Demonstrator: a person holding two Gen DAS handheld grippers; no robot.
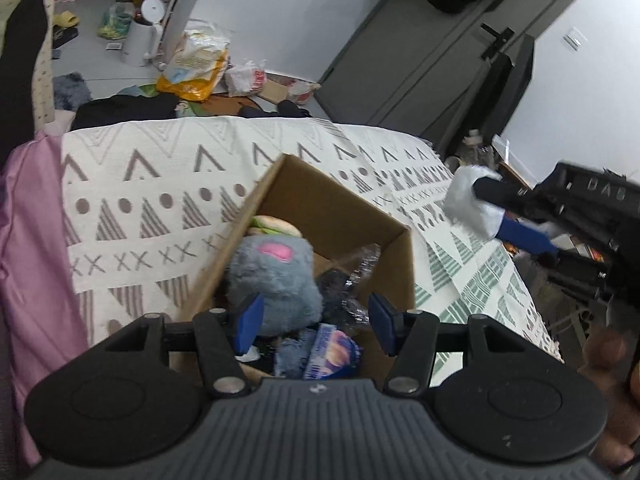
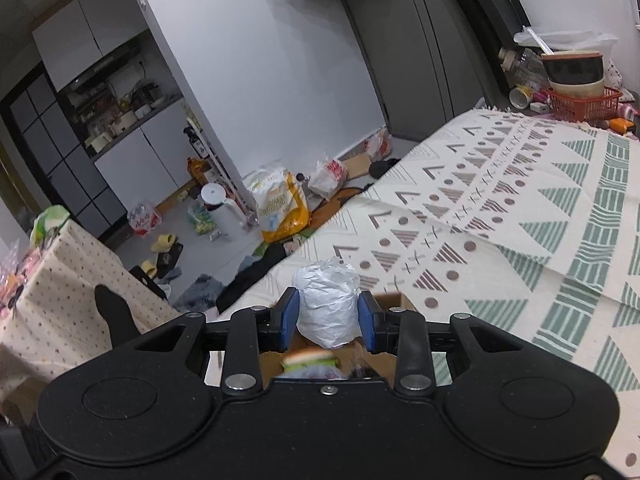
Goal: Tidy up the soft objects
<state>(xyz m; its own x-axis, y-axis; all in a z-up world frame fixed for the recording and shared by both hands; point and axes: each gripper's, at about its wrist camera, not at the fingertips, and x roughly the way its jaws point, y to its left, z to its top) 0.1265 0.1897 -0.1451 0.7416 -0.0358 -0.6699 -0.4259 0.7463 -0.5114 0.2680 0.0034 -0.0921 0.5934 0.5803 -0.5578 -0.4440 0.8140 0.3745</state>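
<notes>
A cardboard box (image 1: 340,216) sits on a bed under a cream blanket (image 1: 160,208) patterned with triangles, already holding a grey plush toy (image 1: 276,276), a plush burger (image 1: 276,226) and a blue packet (image 1: 332,352). The left gripper (image 1: 316,322) hovers over the box with its blue-padded jaws spread wide and nothing between them. The right gripper (image 2: 330,318) is clenched on a white fluffy toy (image 2: 328,304), carried just above the box's rim; the left camera shows that toy (image 1: 468,204) in the air over the blanket, right of the box.
</notes>
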